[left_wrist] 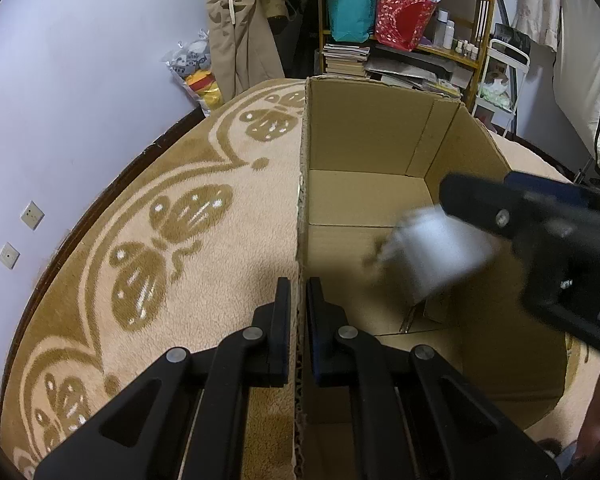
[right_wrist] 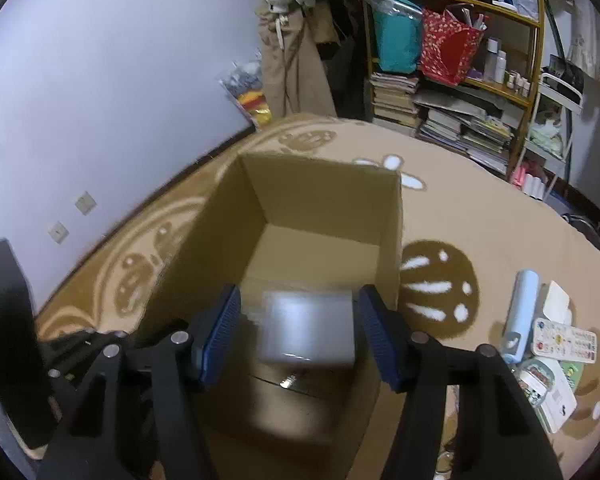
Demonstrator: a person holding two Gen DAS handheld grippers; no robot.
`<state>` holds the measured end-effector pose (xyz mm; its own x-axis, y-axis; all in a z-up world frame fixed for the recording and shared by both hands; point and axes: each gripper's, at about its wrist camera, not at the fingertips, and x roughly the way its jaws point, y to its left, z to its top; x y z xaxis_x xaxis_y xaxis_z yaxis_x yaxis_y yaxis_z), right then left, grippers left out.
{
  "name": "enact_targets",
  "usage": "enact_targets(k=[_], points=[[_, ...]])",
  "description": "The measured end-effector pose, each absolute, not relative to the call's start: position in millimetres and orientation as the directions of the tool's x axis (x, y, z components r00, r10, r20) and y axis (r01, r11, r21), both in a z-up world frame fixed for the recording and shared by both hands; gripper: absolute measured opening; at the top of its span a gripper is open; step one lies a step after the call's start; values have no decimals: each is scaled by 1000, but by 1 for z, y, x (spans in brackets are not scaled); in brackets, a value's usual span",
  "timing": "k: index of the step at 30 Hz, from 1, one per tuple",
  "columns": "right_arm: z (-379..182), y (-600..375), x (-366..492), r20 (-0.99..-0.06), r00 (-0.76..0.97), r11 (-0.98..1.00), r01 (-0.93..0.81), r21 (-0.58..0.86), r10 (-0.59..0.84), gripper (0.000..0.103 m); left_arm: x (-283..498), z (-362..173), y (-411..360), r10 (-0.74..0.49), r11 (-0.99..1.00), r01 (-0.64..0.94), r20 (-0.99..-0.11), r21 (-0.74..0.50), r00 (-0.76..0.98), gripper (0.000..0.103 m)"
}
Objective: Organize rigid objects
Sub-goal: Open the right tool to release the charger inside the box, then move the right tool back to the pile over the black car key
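Left claw (left_wrist: 298, 308) was clamped on the near left wall of the box (left_wrist: 364, 136), one finger outside over the rug (left_wrist: 172, 184) and one inside, the cardboard edge pinched between them. Right claw (right_wrist: 298, 334) hung over the open top of the box with its blue-padded fingers (right_wrist: 220, 332) spread wide apart. Between those fingers sat a pale grey block (right_wrist: 310, 326), badly blurred; gaps showed on both sides, so it did not look gripped, though the blur made contact hard to judge. From the left wrist view the same block (left_wrist: 436, 254) appeared just off the right claw's tip (left_wrist: 472, 204), inside the box's outline and above its floor. On the box floor beneath it lay a small shiny metal piece (right_wrist: 288, 381). Outside the box, to its right on the rug, lay a light blue tube (right_wrist: 520, 312), a remote (right_wrist: 564, 344) and some cards (right_wrist: 548, 396), well apart from the box.
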<state>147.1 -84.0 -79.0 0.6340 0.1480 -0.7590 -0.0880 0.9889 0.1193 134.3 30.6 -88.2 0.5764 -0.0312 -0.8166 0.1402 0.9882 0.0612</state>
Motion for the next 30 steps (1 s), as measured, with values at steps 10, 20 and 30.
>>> enact_targets(k=[10, 20, 30], points=[[-61, -94, 143, -739, 655, 987, -80, 138, 156, 88, 133, -90, 31, -27, 989, 132, -819, 60, 574, 9], [-55, -130, 123, -728, 678, 990, 3, 139, 100, 98, 133, -90, 32, -27, 990, 132, -819, 59, 573, 9], [-67, -175, 102, -760, 650, 990, 112, 87, -7, 99, 131, -91, 31, -17, 988, 134, -816, 75, 578, 9]])
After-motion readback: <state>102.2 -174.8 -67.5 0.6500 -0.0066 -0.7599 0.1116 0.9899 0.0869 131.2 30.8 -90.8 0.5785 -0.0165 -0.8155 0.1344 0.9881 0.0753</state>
